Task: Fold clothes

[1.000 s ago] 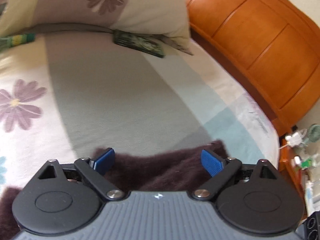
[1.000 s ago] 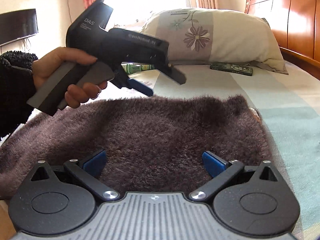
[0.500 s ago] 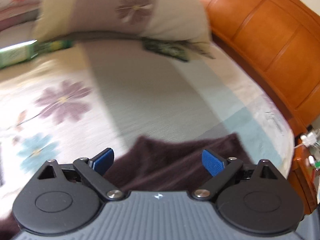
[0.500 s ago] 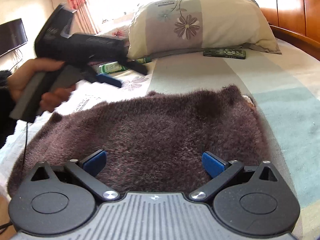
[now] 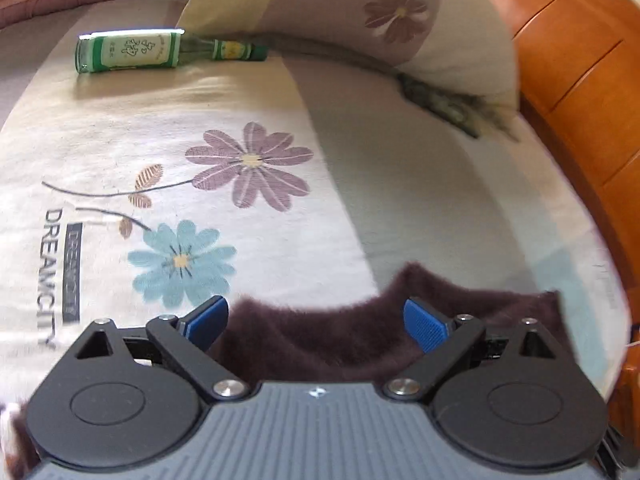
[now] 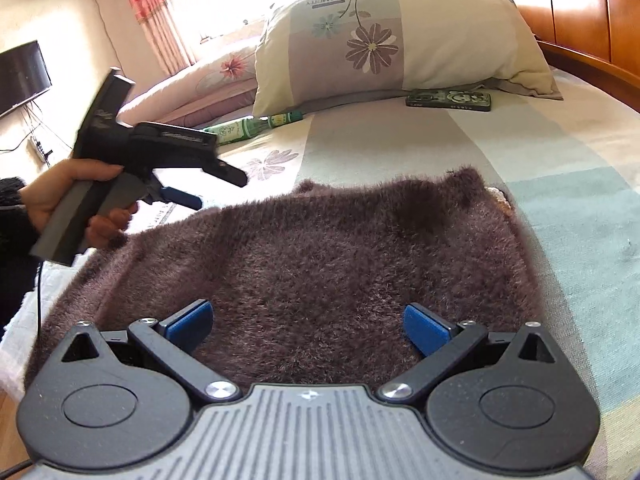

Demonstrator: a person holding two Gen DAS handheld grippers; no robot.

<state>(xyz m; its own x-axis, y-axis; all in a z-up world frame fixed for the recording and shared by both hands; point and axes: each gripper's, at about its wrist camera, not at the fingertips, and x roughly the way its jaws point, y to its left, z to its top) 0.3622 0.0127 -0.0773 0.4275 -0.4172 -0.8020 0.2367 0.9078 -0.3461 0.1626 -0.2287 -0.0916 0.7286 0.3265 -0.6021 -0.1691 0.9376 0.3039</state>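
At the left of the right wrist view, a hand (image 6: 76, 200) holds the left gripper (image 6: 188, 196) in the air over the sweater's left edge, its jaws spread and empty. The brown fuzzy sweater (image 6: 320, 256) fills the middle of the frame, lying spread on the bed (image 6: 580, 216) with its long axis running left to right. At the bottom centre, the right gripper (image 6: 308, 326) hovers just above the near hem, jaws wide and holding nothing; it looks the nearer of the two to the cloth. Bare sheet lies beyond the far edge and to the right, giving room to fold; a green bottle (image 6: 248, 128) and a pillow (image 6: 400, 44) sit well back.
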